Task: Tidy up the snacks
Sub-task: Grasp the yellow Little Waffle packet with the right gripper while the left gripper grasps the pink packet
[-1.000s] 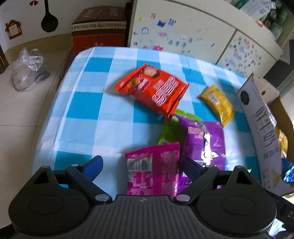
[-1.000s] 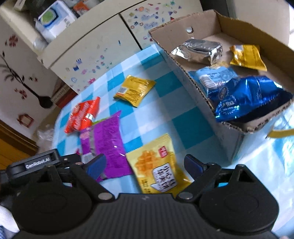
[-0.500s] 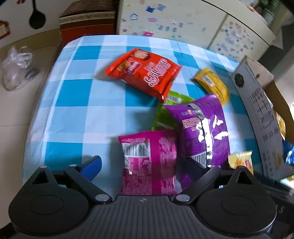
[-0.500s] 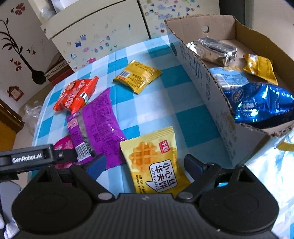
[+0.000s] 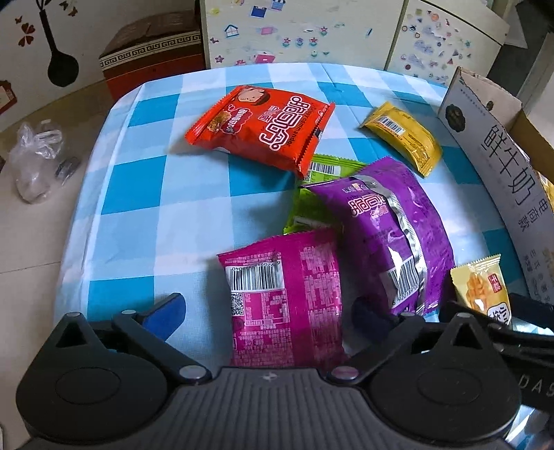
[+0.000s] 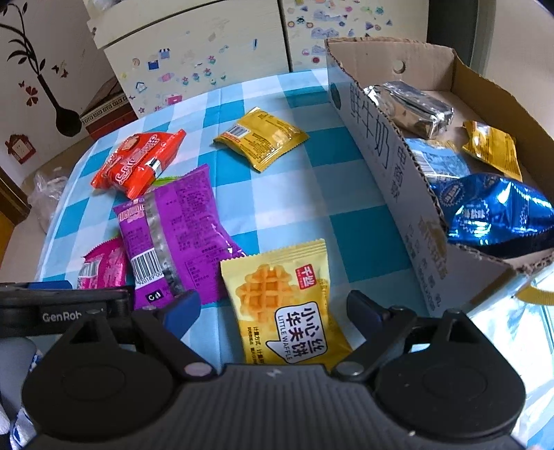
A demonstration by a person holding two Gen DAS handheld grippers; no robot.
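A blue-and-white checked tablecloth is seen on the table, w/ a stickered cabinet at the far side and a cardboard box at right (several packets already inside). The pink packet is shown barcode side up, flat betw. the spread fingers of the left gripper, nothing clamped. The yellow waffle packet is framed likewise by the open right gripper, untouched. A purple packet lies just right of the pink one.

left claw spread wide, magenta snack packet between fingers
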